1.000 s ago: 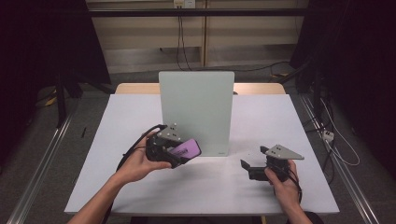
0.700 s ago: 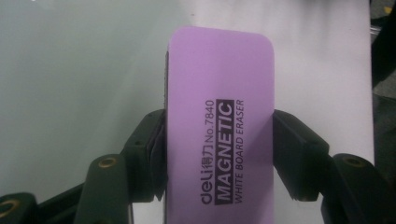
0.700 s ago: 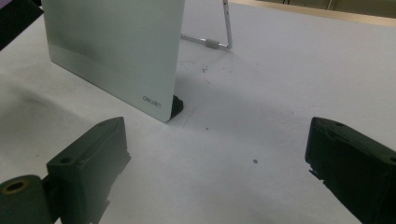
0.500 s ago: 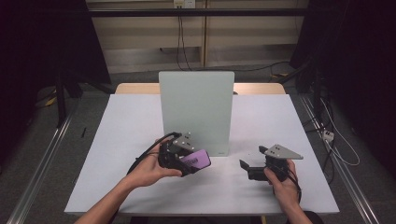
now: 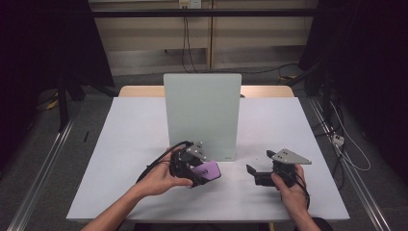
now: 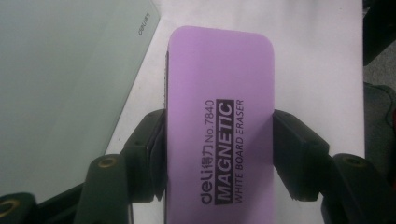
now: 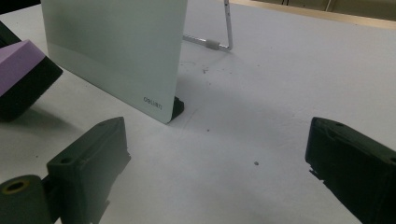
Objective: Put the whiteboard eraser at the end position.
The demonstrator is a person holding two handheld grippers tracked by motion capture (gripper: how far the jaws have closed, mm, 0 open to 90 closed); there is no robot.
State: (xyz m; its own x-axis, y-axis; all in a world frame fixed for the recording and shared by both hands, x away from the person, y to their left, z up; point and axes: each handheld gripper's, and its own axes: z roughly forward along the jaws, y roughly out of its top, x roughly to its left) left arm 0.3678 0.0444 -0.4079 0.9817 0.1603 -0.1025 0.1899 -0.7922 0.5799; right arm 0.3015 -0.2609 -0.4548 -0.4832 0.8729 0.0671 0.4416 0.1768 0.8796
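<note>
A person's left gripper pinches a purple, round-cornered whiteboard eraser with a black felt underside, held low over the white table just before the upright frosted-glass board. The board's smooth face looks clean, so wiping seems done; setting the eraser down likely remains. The right gripper rests nearby, jaws spread and empty.

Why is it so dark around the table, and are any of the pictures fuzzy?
High view: light falls on the white table, the room around it stays black. Left gripper view: the purple whiteboard eraser is sharp enough to read its print, though the pale green glass board looks soft. Right gripper view: the near black jaws are blurry; the board casts a faint shadow on the table.
</note>
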